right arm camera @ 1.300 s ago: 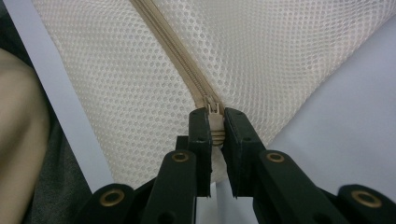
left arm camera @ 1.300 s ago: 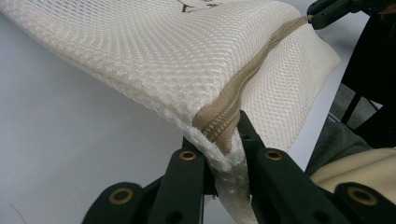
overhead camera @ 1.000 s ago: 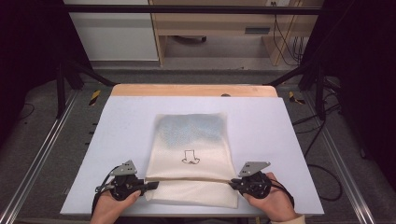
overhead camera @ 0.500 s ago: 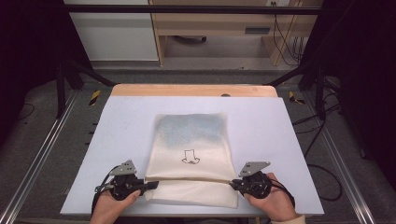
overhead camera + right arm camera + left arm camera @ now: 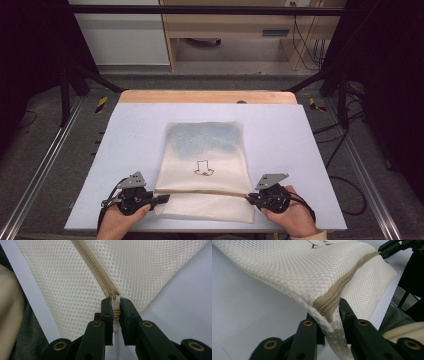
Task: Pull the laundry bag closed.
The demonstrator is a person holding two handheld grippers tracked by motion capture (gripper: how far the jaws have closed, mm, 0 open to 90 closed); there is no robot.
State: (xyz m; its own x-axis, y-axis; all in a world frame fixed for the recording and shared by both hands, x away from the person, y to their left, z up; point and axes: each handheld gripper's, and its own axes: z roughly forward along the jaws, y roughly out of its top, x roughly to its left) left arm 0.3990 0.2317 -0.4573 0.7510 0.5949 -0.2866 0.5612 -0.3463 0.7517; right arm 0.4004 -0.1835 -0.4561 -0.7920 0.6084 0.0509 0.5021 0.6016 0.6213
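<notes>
At the near edge of the table [image 5: 130, 130], a cream mesh bag [image 5: 207, 165] lies flat. Its zipper [image 5: 100, 277] end is pinched by the left gripper [image 5: 329, 315], its pull tab [image 5: 115, 306] by the right gripper [image 5: 114, 305] — a narrow hold, so the tab could slip out if tugged askew.
</notes>
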